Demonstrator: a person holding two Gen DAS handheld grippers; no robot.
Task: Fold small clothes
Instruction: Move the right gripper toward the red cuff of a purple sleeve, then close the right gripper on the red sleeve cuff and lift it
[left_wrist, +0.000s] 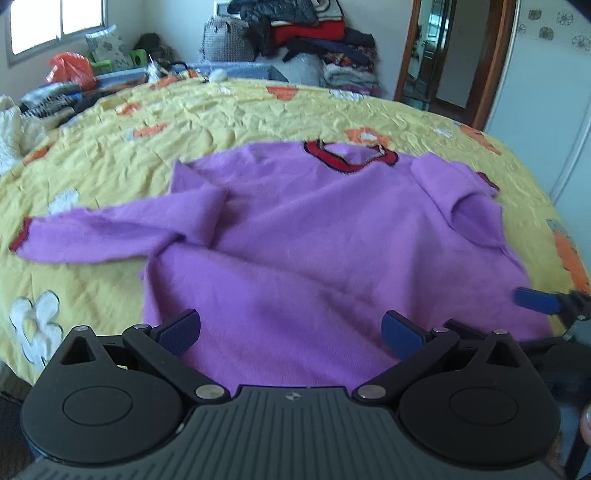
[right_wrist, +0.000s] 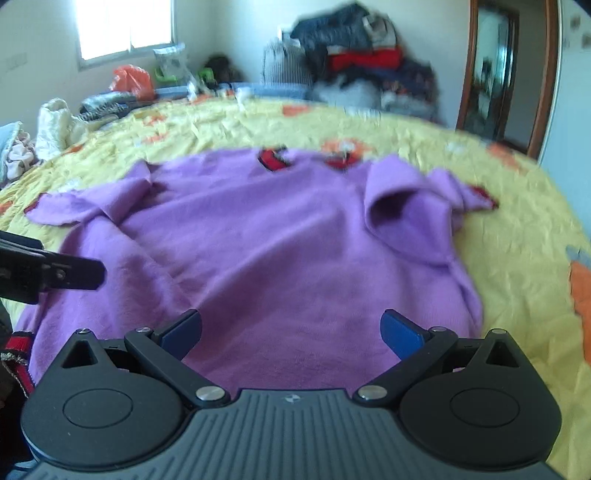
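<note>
Had purple sweater (left_wrist: 332, 236) lying flat on bed's yellow flowered bedspread (left_wrist: 221, 114), red collar (left_wrist: 334, 157) at far end. One sleeve (left_wrist: 110, 230) stretched out to left side, other sleeve (right_wrist: 410, 206) bunched and folded over by right shoulder. My left tongs (left_wrist: 291, 332) hung over near hem, jaws spread wide, gripping nothing. Right tongs (right_wrist: 291, 330) same deal, wide apart over hem, empty. Clothes pile (left_wrist: 314, 33) stacked against far wall. Right view kinda blurry.

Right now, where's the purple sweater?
The purple sweater lies spread on the yellow floral bedspread, directly ahead of both open claws, collar pointing away.
</note>
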